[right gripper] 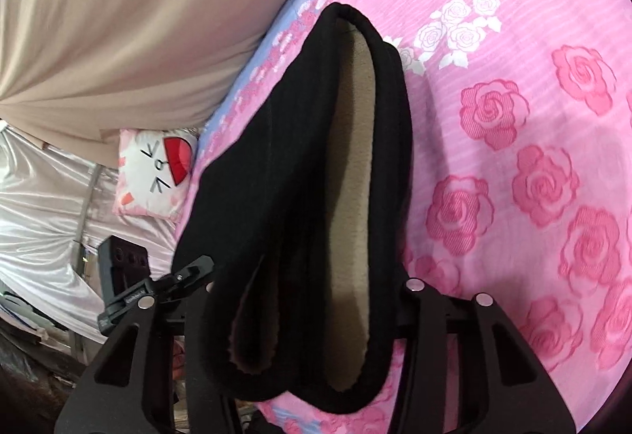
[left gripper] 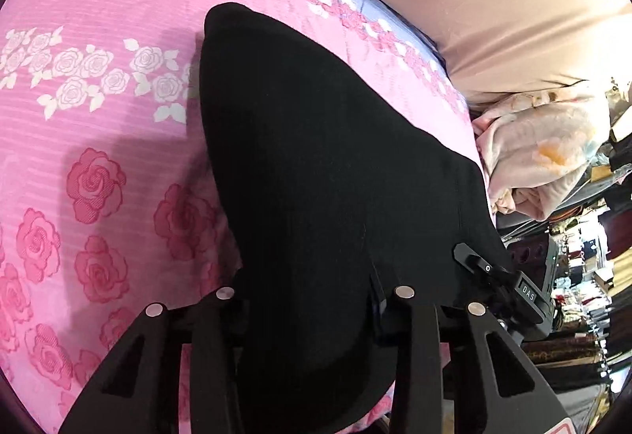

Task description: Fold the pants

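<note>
Left gripper (left gripper: 312, 299): closed on the near end of the pants (left gripper: 316, 157).
Right gripper (right gripper: 312, 291): closed on the same bundle, at its open end with the tan lining (right gripper: 351, 177).
Pants: stretched away from both grippers over the bed (right gripper: 513, 117), far end near the bed's far edge.
Progress: looks already doubled lengthwise; a crosswise fold likely remains.
Room: wide bare sheet on one side; the bed's edge, curtain (right gripper: 138, 19) and pillow (right gripper: 154, 173) crowd the other.

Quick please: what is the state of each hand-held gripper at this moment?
Left hand-held gripper: fingertips hidden under the black pants; grip cannot be told.
Right hand-held gripper: pants cover the fingertips; cannot be told.
</note>
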`<move>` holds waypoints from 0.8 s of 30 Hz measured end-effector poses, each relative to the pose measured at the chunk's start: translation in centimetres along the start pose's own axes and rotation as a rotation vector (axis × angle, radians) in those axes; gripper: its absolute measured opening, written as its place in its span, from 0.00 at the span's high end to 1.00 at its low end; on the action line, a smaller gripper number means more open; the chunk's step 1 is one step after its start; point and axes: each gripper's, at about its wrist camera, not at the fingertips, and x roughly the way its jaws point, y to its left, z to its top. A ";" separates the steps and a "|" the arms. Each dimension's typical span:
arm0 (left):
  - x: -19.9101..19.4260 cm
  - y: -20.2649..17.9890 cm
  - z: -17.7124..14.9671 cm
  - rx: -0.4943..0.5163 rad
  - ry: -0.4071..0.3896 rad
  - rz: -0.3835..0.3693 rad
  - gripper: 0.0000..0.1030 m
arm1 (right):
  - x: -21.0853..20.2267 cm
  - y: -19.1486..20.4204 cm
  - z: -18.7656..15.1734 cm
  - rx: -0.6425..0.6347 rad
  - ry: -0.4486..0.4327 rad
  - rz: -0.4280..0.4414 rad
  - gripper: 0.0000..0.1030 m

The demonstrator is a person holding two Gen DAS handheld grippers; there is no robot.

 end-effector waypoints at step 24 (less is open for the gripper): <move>-11.6 -7.5 -2.1 0.228 -0.095 -0.159 0.67 | -10.6 9.2 -3.5 -0.195 -0.175 0.125 0.59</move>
